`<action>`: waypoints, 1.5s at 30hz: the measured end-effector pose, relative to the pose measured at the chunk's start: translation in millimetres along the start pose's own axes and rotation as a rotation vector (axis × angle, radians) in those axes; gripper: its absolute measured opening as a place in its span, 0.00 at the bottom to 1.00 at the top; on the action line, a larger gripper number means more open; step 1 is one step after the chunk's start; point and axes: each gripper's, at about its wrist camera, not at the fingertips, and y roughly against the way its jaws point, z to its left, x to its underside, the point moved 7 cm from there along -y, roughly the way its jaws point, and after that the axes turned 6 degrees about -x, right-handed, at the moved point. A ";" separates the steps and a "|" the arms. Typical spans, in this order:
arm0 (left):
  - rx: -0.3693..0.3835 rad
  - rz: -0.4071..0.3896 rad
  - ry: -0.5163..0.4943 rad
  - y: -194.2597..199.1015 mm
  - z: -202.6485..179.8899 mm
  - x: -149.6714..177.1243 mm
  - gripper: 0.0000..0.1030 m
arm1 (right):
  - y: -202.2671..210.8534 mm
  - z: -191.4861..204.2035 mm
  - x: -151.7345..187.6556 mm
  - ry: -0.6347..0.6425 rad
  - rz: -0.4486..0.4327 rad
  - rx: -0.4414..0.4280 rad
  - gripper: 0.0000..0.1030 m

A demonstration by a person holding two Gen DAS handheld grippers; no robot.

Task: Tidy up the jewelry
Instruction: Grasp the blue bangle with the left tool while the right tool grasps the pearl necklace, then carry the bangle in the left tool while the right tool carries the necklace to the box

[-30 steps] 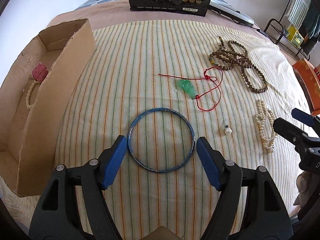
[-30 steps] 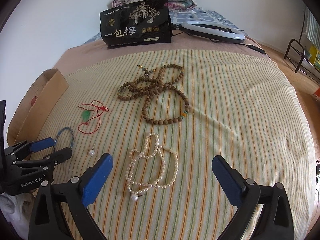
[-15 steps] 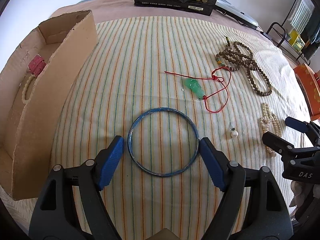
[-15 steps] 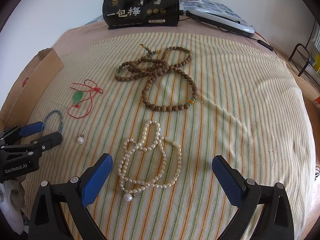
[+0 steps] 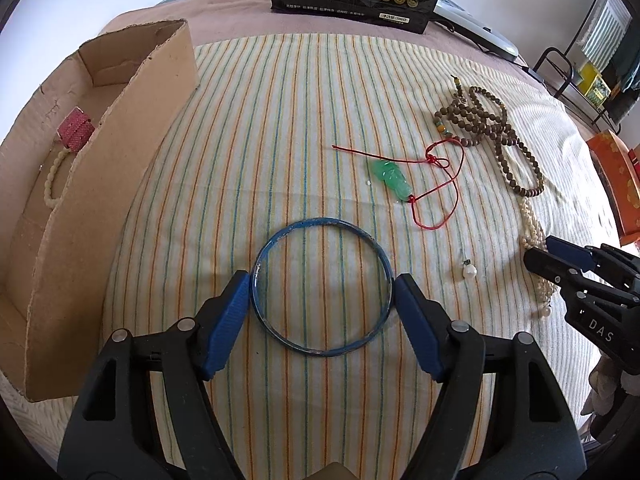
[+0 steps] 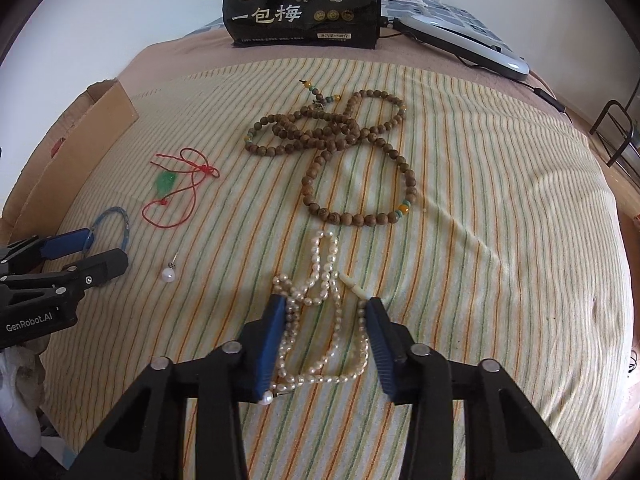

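Observation:
A blue bangle [image 5: 321, 287] lies flat on the striped cloth [image 5: 280, 128]. My left gripper [image 5: 321, 286] is open, its blue pads touching the bangle on both sides. A pearl necklace [image 6: 320, 320] lies between the pads of my right gripper [image 6: 325, 306], which is half closed around it, jaws still apart. A green pendant on a red cord [image 5: 394, 180], a brown bead necklace [image 6: 340, 136] and a single pearl earring [image 6: 169, 274] lie on the cloth. The cardboard box [image 5: 100, 168] at left holds a pink item and a bead bracelet.
A black snack bag [image 6: 304, 4] stands at the back. A white ring light [image 6: 464, 48] lies behind it to the right. An orange box [image 5: 616, 188] sits at the right edge. A metal rack [image 5: 568, 76] stands beyond the bed.
My right gripper moved down over the pearl necklace and its jaws closed in around it. My left gripper's pads came in against the bangle's sides.

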 end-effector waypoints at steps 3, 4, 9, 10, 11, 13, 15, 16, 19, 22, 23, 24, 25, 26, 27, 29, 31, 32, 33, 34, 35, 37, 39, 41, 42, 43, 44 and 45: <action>0.004 0.002 0.006 0.4 0.5 -0.2 0.72 | 0.5 2.3 -0.4 0.002 -0.002 -0.025 0.15; 0.005 0.002 0.007 0.5 0.7 -0.3 0.72 | 0.4 3.2 -0.7 0.003 -0.002 -0.029 0.09; 0.013 0.000 0.013 2.7 1.6 -1.5 0.72 | 1.8 0.2 -1.6 -0.021 -0.005 -0.067 0.04; 0.016 0.001 0.015 3.4 1.8 -1.7 0.72 | 2.8 -1.1 -2.3 -0.030 -0.007 -0.078 0.04; 0.019 0.001 0.017 3.9 1.9 -1.9 0.72 | 4.0 -1.9 -3.1 -0.038 -0.010 -0.088 0.04; 0.027 0.000 0.021 6.1 1.6 -2.3 0.72 | 7.0 -2.4 -5.3 -0.046 -0.020 -0.100 0.04; 0.032 -0.005 0.022 8.6 1.1 -3.1 0.72 | 11.3 -1.1 -8.3 -0.043 -0.034 -0.101 0.04; 0.035 -0.009 0.024 10.5 0.8 -3.8 0.72 | 13.7 -0.4 -10.1 -0.041 -0.043 -0.099 0.04; 0.050 -0.020 0.034 17.3 -0.2 -6.8 0.72 | 22.4 0.8 -15.6 -0.043 -0.069 -0.108 0.04; 0.065 -0.040 0.043 27.0 -0.9 -11.6 0.72 | 32.5 2.1 -22.3 -0.049 -0.100 -0.116 0.04; 0.069 -0.047 0.045 30.1 -1.0 -13.9 0.72 | 36.6 2.8 -25.3 -0.048 -0.112 -0.116 0.04; 0.075 -0.058 0.050 34.6 -1.2 -16.6 0.72 | 40.5 3.9 -28.3 -0.045 -0.124 -0.115 0.04; 0.079 -0.069 0.054 38.7 -0.9 -18.9 0.72 | 45.2 5.3 -31.9 -0.041 -0.139 -0.114 0.04; 0.083 -0.080 0.056 43.3 -0.3 -21.3 0.72 | 50.0 6.3 -35.9 -0.040 -0.153 -0.115 0.04; 0.087 -0.092 0.056 47.9 -0.2 -23.8 0.72 | 55.0 7.4 -39.4 -0.040 -0.167 -0.119 0.04; 0.091 -0.120 0.057 58.1 1.6 -28.8 0.72 | 64.9 9.9 -45.8 -0.040 -0.197 -0.126 0.04; 0.090 -0.148 0.059 67.9 4.2 -33.4 0.72 | 73.4 13.5 -52.6 -0.038 -0.223 -0.132 0.04; 0.092 -0.156 0.063 71.7 6.1 -35.7 0.72 | 77.9 15.5 -56.2 -0.037 -0.235 -0.137 0.04; 0.097 -0.166 0.069 76.0 8.4 -37.8 0.72 | 82.3 17.6 -58.8 -0.039 -0.247 -0.143 0.04; 0.099 -0.174 0.073 79.8 10.8 -39.3 0.72 | 86.8 19.7 -61.1 -0.038 -0.258 -0.147 0.04; 0.099 -0.183 0.081 84.0 14.4 -40.9 0.72 | 91.0 22.3 -63.6 -0.034 -0.269 -0.150 0.04; 0.095 -0.198 0.091 90.4 21.5 -43.6 0.72 | 98.0 28.7 -69.2 -0.022 -0.289 -0.151 0.04; 0.085 -0.212 0.103 96.2 30.6 -46.6 0.72 | 104.0 35.3 -73.7 -0.015 -0.304 -0.160 0.04; 0.082 -0.219 0.119 100.9 40.5 -48.8 0.72 | 110.0 43.5 -77.1 -0.005 -0.317 -0.170 0.04; 0.079 -0.223 0.129 103.6 46.2 -50.8 0.72 | 112.3 48.0 -79.4 -0.001 -0.323 -0.176 0.04; 0.075 -0.228 0.139 106.4 51.9 -52.7 0.72 | 114.4 52.5 -81.5 0.003 -0.329 -0.182 0.04; 0.069 -0.234 0.146 109.0 56.8 -53.3 0.72 | 117.0 57.5 -83.9 0.009 -0.336 -0.188 0.04; 0.062 -0.241 0.155 112.0 62.4 -55.3 0.72 | 118.9 62.5 -86.0 0.016 -0.342 -0.193 0.04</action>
